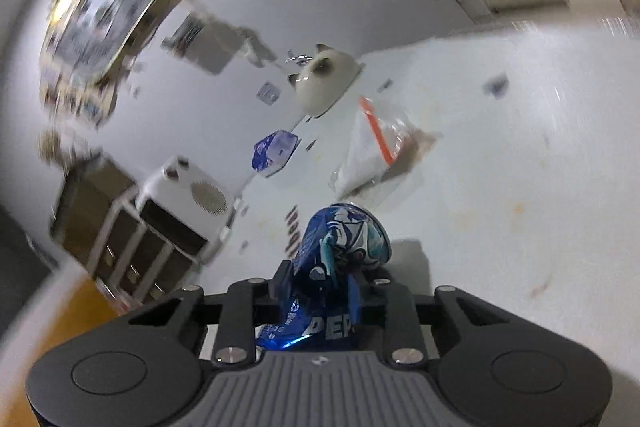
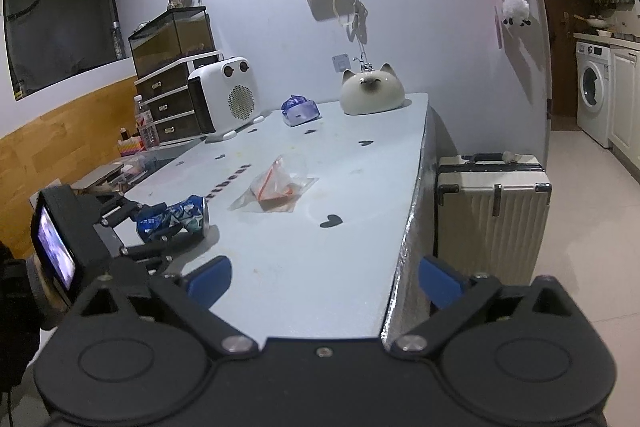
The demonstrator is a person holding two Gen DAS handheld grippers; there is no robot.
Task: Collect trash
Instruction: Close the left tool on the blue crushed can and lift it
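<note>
Now left gripper [image 1: 320, 283] clamps crushed can [image 1: 340, 251] near heater [image 2: 224, 95]; right gripper [image 2: 324, 279] spread, holding nothing. Clear bag [image 2: 276, 187] holds brown scrap, right of heater.

On the pale table [image 2: 328, 267], the crushed blue soda can [image 2: 176, 217] lies near the left edge, between the fingers of the left gripper [image 2: 154, 227]. A clear plastic zip bag [image 2: 276, 187] lies right of it, mid-table. Behind, against the wall, stand a white speaker-like box [image 2: 228, 97], a blue wrapped packet [image 2: 300, 111] and a cream ceramic cat head [image 2: 372, 91].
</note>
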